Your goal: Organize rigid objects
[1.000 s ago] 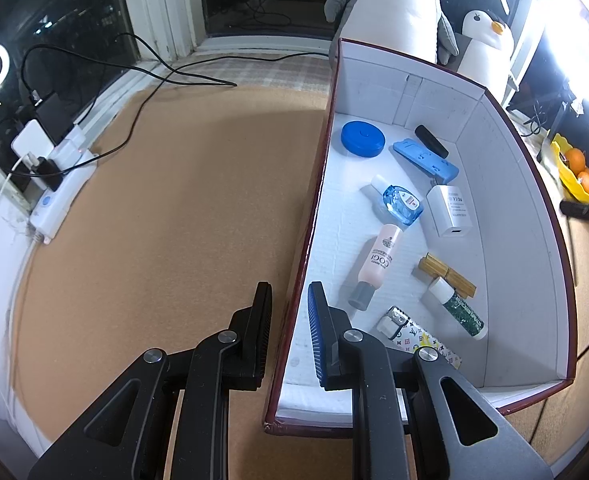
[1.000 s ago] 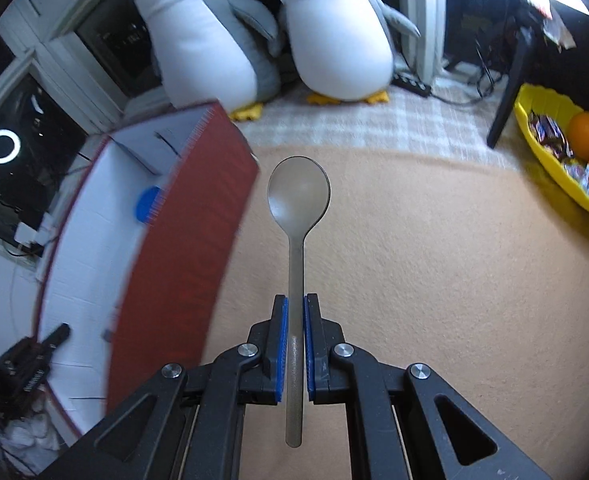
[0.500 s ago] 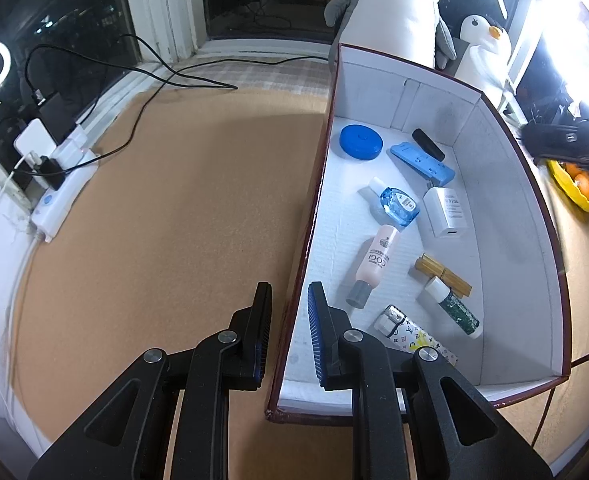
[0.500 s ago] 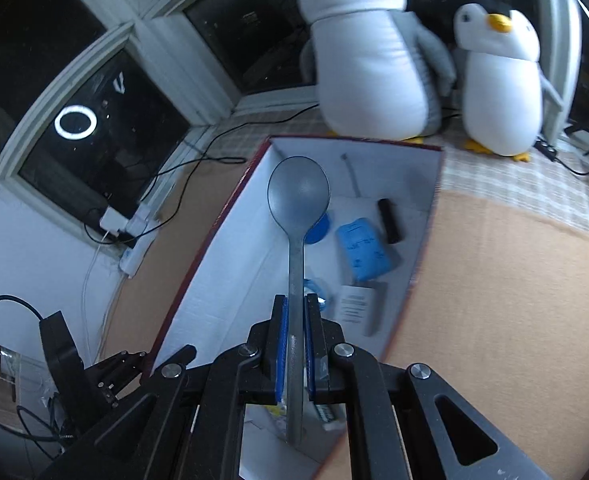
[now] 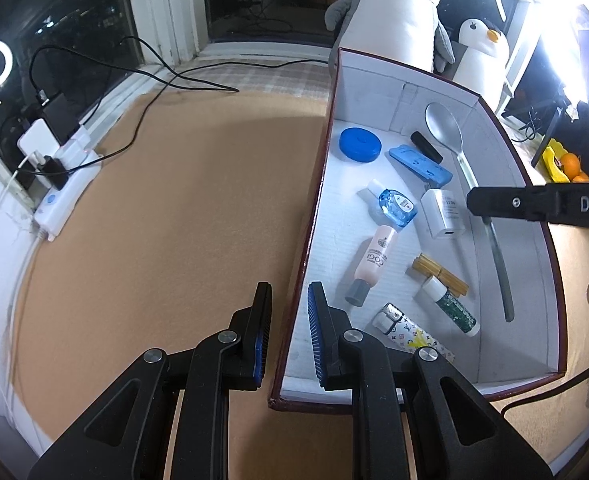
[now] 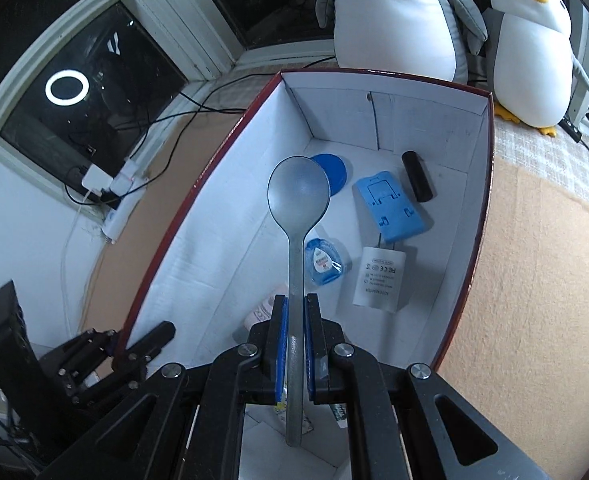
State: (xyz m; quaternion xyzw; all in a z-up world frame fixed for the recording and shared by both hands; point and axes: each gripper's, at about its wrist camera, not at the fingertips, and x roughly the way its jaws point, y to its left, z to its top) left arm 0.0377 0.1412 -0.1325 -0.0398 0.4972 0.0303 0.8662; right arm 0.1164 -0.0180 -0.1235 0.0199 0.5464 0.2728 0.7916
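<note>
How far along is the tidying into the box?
Mostly done: the blue disc, phone stand, charger, bottles and tubes already lie in the box. In hand: the right tool is shut on the spoon above the box. Left: release it inside. The left tool straddles the box's wall.

Place: a home room at night
Signs: plush penguins at the top, dark window upper left, power strip with chargers, fruit bowl at right
</note>
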